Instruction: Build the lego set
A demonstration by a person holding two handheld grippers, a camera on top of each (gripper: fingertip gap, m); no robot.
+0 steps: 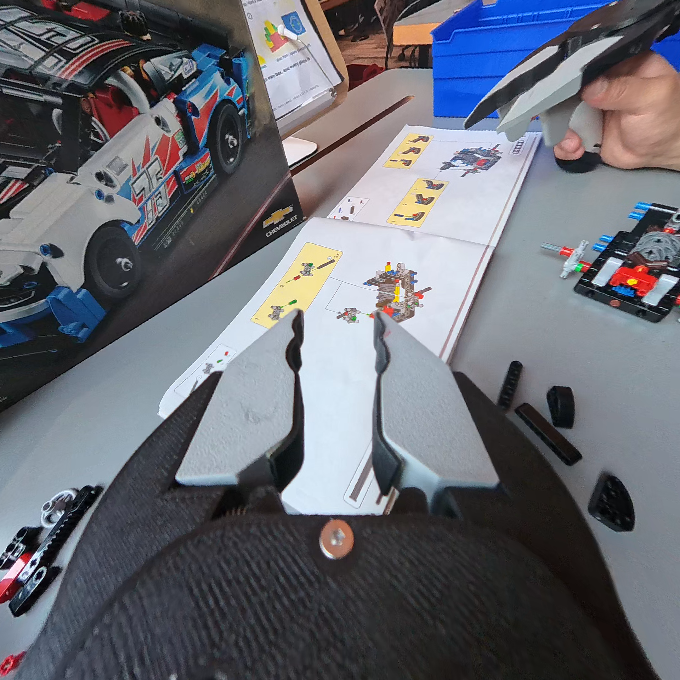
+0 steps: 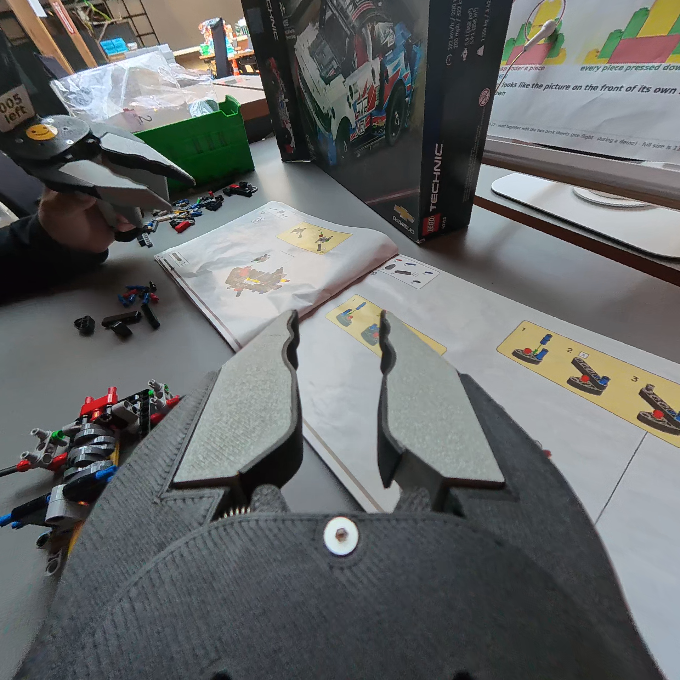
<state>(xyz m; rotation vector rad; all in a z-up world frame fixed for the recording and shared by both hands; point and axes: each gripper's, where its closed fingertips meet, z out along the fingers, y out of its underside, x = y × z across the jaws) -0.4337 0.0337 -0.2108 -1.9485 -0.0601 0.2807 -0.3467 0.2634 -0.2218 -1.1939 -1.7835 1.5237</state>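
Note:
My left gripper is open and empty, held above the open instruction booklet. My right gripper is open and empty too, over the booklet's near page. The partly built lego chassis, black with red, grey and blue parts, sits on the table at the right of the left wrist view and at the lower left of the right wrist view. The right gripper also shows at the upper right of the left wrist view, in a hand. The left gripper shows at the upper left of the right wrist view.
The lego set box stands upright behind the booklet. Loose black pieces lie right of the booklet, more loose pieces at the left. A blue bin and a green bin stand at the back. A monitor base sits nearby. Spacing between my two grippers at the tips: around 25 cm.

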